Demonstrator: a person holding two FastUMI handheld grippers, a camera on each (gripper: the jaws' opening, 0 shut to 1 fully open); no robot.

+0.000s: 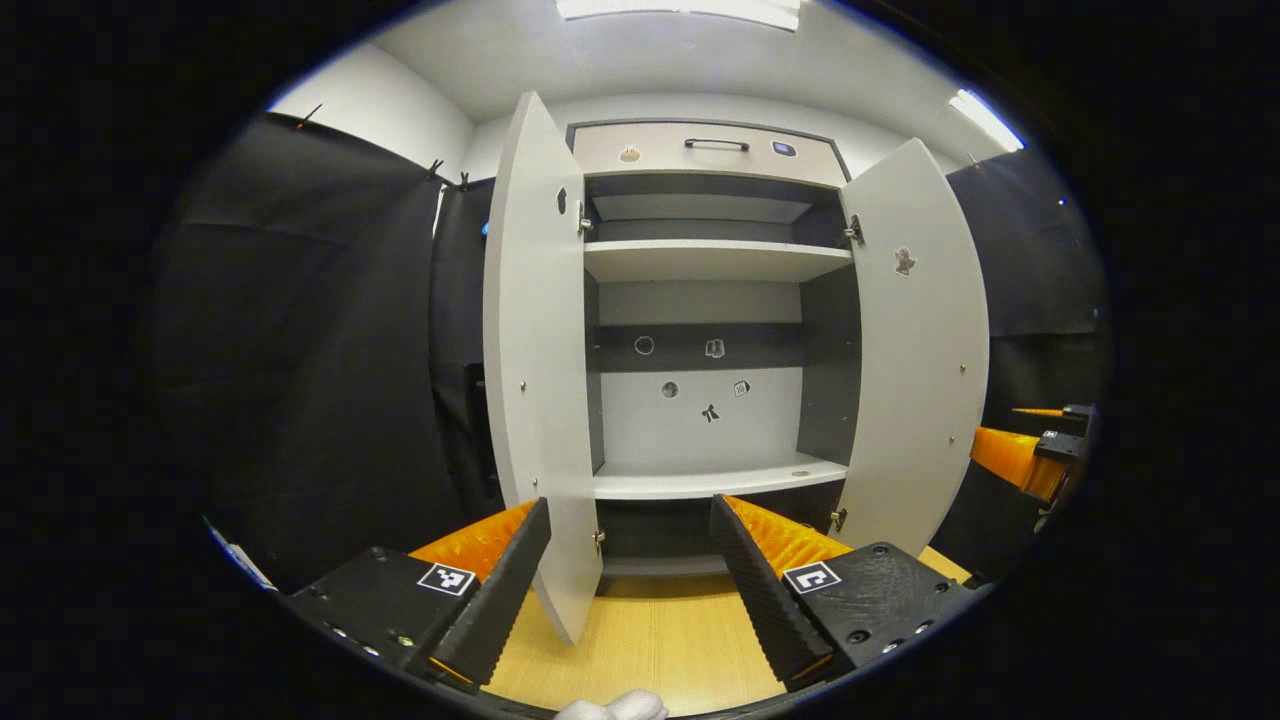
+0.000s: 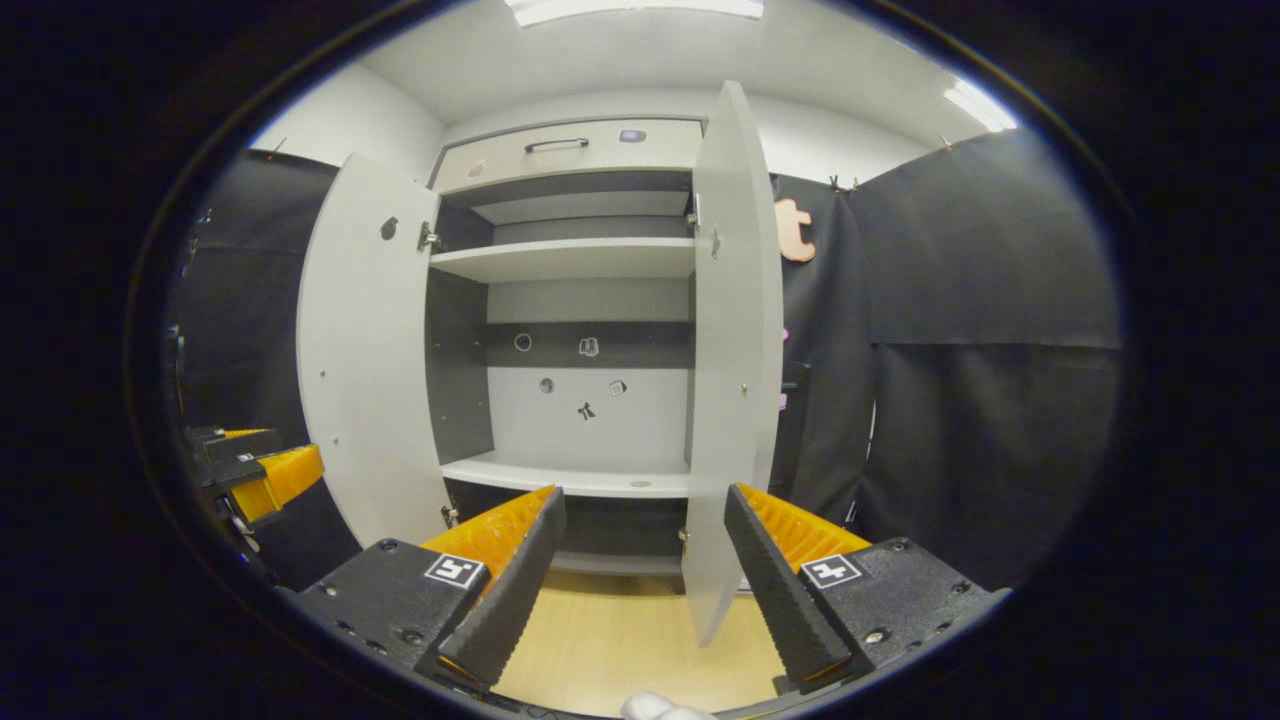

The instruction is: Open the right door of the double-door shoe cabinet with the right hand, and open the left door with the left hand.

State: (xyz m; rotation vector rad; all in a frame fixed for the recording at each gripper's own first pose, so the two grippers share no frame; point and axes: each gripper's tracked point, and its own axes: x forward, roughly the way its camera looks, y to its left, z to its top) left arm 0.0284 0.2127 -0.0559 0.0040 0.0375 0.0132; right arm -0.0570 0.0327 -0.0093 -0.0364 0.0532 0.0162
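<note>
The shoe cabinet (image 1: pixel 700 300) stands ahead with both doors swung out. In the left gripper view the left door (image 1: pixel 535 370) is nearly edge-on, and its lower free edge reaches into the gap of my left gripper (image 1: pixel 630 505), close to the left finger (image 1: pixel 500 590). That gripper is open and holds nothing. In the right gripper view the right door (image 2: pixel 735 360) is edge-on, its bottom corner between the wide-apart fingers of my right gripper (image 2: pixel 645 495), which is open. The left door (image 2: pixel 365 360) faces that view, and the left gripper (image 2: pixel 250 465) shows beside it.
A drawer with a dark handle (image 1: pixel 716 145) tops the cabinet. Inside are white shelves (image 1: pixel 715 260) and a back panel with small stickers. Light wooden floor (image 1: pixel 650 640) lies below. Black cloth walls (image 2: pixel 990 350) stand on both sides. A bit of white glove (image 1: pixel 615 706) shows at the bottom.
</note>
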